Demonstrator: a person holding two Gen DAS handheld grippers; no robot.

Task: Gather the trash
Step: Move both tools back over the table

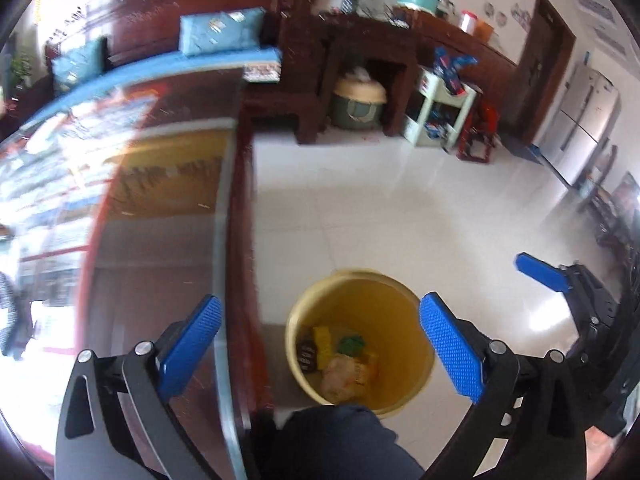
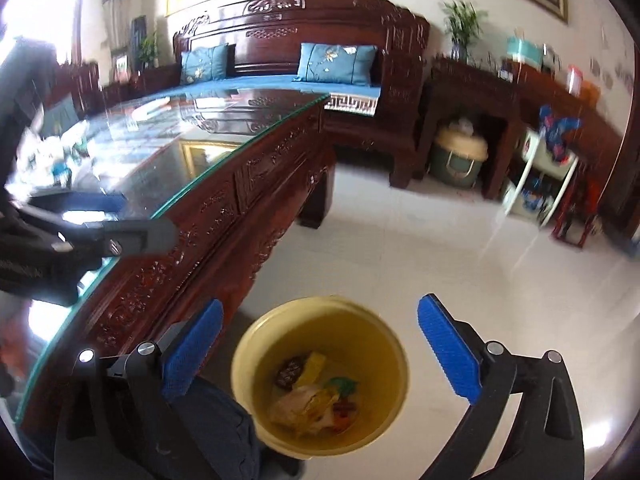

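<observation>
Blue pads on both claws sit closest of all: the left gripper (image 1: pixel 320 342) and the right gripper (image 2: pixel 320 346) each hang with fingers spread wide and nothing between them. A dark-trousered knee (image 1: pixel 340 440) pokes in under the left one, just in front of the bin.

Pale glossy tiles make up the floor (image 1: pixel 400 208). Along its left side runs a long carved redwood table (image 2: pixel 224 216) with a glass top (image 2: pixel 168 136) that mirrors the room; some small items lie at its far end, too blurred to name. Behind it stands a carved sofa (image 2: pixel 320 24) with a blue seat and blue cushions (image 2: pixel 338 65). Further right are a side table (image 2: pixel 472 80) with a potted plant (image 2: pixel 464 28) on top and a green-and-cream pot (image 2: pixel 460 156) beneath, then a white shelf cart (image 2: pixel 536 176) and a small red stool (image 1: pixel 480 136). A fridge (image 1: pixel 584 116) stands by the far wall.

On the floor beside the table sits a yellow bin (image 1: pixel 360 340), directly below both open claws. Trash (image 2: pixel 316 396) lies in its bottom: a dark wrapper, yellow and green scraps, a pale crumpled piece.
</observation>
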